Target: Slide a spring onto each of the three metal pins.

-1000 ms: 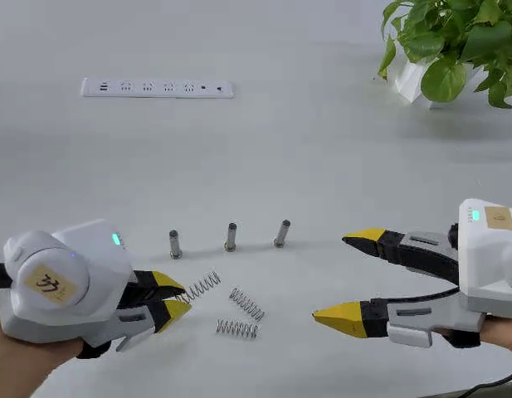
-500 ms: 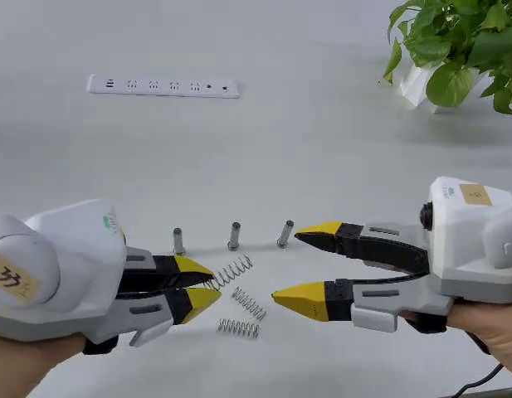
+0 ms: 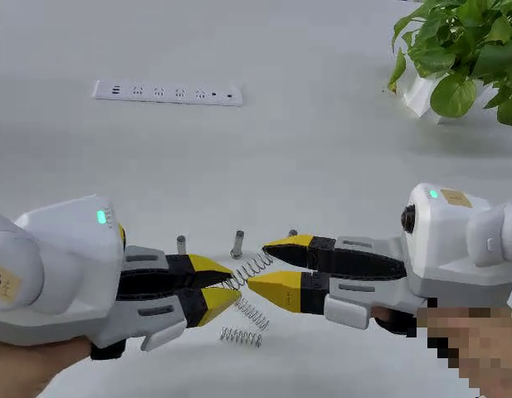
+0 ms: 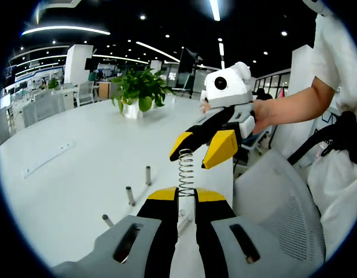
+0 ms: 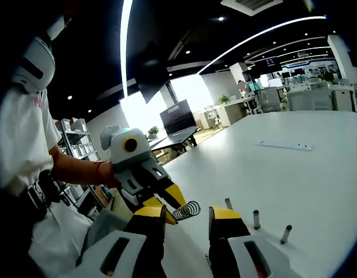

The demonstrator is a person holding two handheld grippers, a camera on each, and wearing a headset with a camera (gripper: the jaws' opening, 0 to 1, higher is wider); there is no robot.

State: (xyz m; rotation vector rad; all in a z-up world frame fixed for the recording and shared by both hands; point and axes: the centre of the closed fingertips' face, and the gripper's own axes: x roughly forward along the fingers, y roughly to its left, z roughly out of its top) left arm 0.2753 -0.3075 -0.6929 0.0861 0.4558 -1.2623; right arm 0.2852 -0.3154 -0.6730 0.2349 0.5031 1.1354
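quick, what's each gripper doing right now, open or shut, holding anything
left gripper: shut on one end of a spring
right gripper: open, jaws either side of that spring's free end, not gripping it

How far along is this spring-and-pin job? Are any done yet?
None are done: the three pins stand bare. In hand: the left gripper is shut on one spring, raised off the table, with its free end between the right gripper's open fingers. Left to do: that spring and the two loose springs lying on the table each need to go onto a pin.
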